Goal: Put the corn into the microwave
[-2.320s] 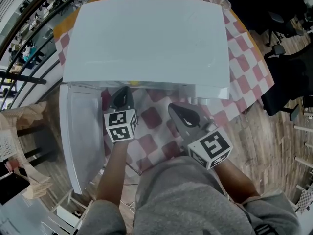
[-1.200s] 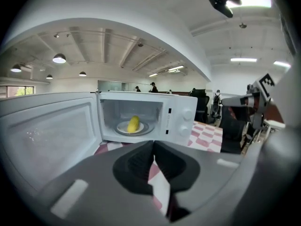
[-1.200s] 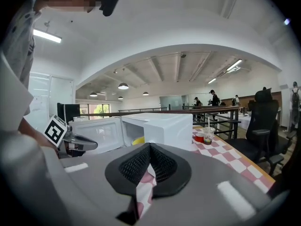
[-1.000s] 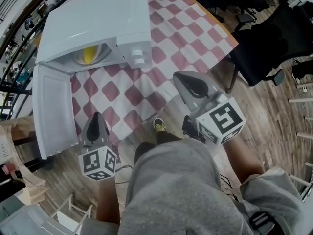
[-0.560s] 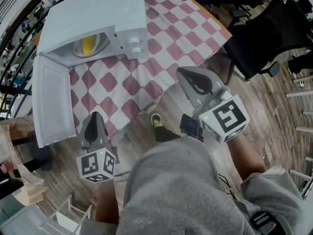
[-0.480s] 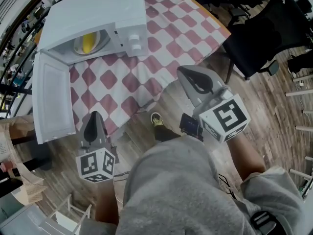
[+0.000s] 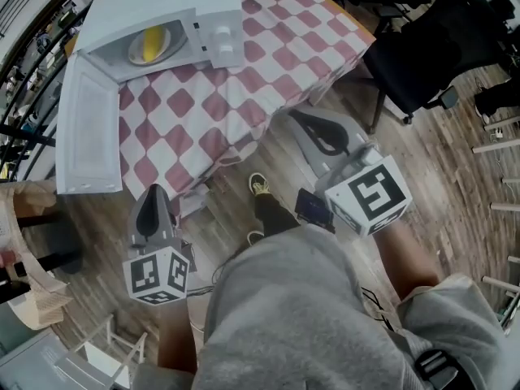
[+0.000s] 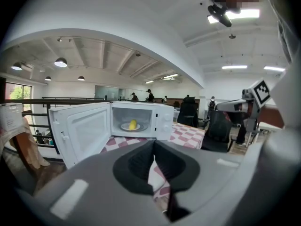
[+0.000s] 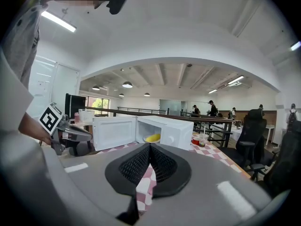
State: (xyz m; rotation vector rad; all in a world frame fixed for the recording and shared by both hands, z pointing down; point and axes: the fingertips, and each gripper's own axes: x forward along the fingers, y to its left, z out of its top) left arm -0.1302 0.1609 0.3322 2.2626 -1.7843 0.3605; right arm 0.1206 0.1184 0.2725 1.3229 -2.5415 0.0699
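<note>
Left gripper (image 7: pixel 152 193) and right gripper (image 7: pixel 307 122), both closed and empty, hang well back from the microwave (image 7: pixel 162 2); its wide-open door (image 7: pixel 89 140), if bumped, could jolt the corn (image 7: pixel 154 41) inside.

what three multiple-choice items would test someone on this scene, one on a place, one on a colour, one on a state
1. Where is the corn?
A on the floor
B on a chair
C on the plate inside the microwave

2. What colours is the checked tablecloth?
A red and white
B blue and yellow
C green and black

3. The microwave's door is:
A shut
B swung open
C taken off

Answers:
1 C, the yellow cob lies on the plate in the cavity.
2 A, red and white squares cover the cloth.
3 B, the door stands wide beside the cavity.
</note>
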